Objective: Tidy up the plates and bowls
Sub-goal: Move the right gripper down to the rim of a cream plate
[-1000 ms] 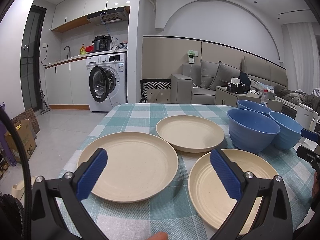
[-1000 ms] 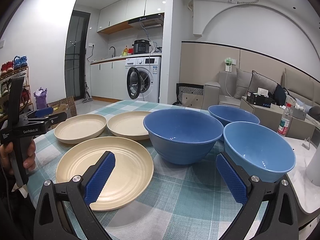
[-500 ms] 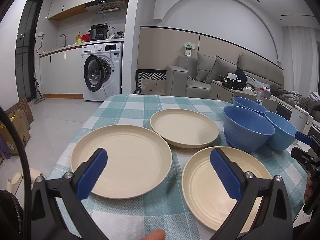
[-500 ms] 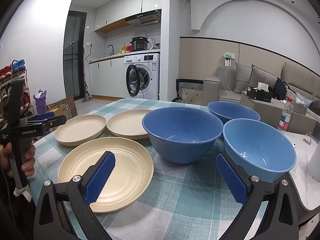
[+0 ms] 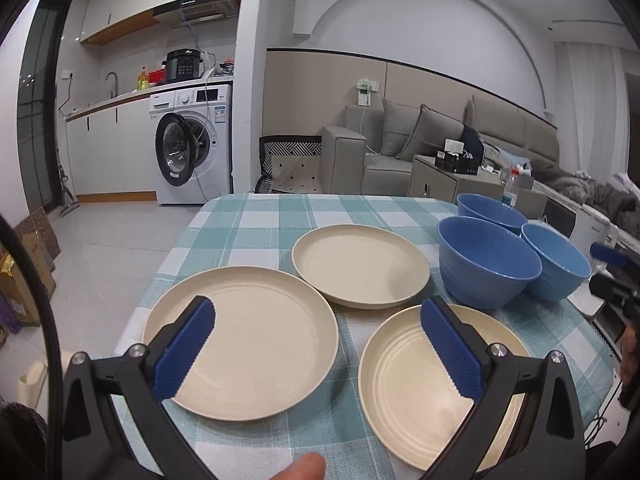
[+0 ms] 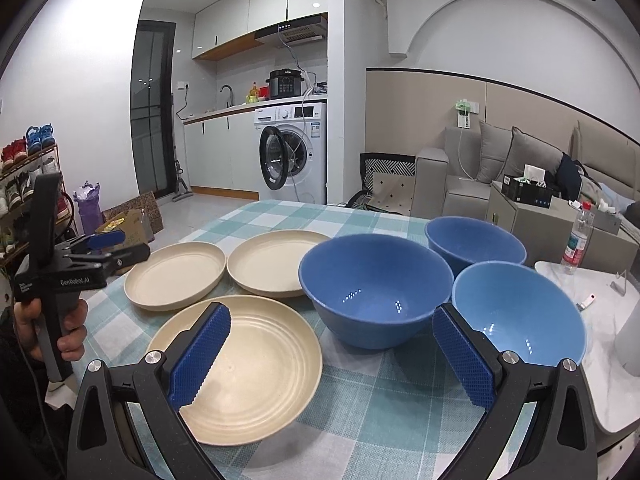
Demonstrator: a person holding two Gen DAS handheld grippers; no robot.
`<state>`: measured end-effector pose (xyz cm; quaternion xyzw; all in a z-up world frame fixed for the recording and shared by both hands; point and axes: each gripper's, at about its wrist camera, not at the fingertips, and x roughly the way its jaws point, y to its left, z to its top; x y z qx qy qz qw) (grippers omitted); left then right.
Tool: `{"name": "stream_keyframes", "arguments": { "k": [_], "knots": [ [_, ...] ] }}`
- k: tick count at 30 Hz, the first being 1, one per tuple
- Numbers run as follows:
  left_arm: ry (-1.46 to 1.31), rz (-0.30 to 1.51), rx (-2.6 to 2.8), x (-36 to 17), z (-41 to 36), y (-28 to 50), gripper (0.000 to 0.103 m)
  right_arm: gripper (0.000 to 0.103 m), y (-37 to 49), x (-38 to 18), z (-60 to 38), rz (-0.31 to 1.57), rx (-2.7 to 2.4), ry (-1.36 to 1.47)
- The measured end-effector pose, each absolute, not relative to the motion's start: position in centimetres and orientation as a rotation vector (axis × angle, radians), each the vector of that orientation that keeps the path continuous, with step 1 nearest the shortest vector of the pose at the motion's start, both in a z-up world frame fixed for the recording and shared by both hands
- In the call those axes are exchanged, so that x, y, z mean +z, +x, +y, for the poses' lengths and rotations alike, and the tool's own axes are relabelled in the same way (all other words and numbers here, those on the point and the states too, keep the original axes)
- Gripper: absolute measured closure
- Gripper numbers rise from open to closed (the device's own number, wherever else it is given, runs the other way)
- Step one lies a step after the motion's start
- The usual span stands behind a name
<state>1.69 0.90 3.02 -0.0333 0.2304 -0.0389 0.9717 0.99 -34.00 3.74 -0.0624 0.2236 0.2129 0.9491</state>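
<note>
Since a second ago, both claws sit slightly higher and farther back from the dishes. "GenRobot.AI" reads on the left claw [image 6: 110, 246]. Three cream plates [image 5: 240, 340] and three blue bowls [image 6: 376, 288] rest apart on the checked worktop [image 5: 272, 216]. Left claw and right claw [image 6: 332, 354] gape, empty, above the nearest plate.

Your desk [image 5: 256, 216], under a checked cloth [image 6: 360, 412], carries three cream plates [image 5: 240, 340] in a cluster and three blue bowls [image 6: 376, 288] close together beside them.
</note>
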Motion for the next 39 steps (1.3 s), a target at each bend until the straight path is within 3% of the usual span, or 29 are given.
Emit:
{"name": "stream_keyframes", "arguments": {
  "k": [18, 39],
  "knots": [
    [-0.07, 0.532, -0.078, 5.4, 1.9, 4.3, 0.0, 0.0, 4.7, 10.2, -32.2, 0.493, 0.426, -0.122],
    [-0.09, 0.622, -0.061, 5.9, 3.6, 9.0, 0.0, 0.0, 10.6, 13.2, -29.4, 0.604, 0.433, -0.168]
  ]
}}
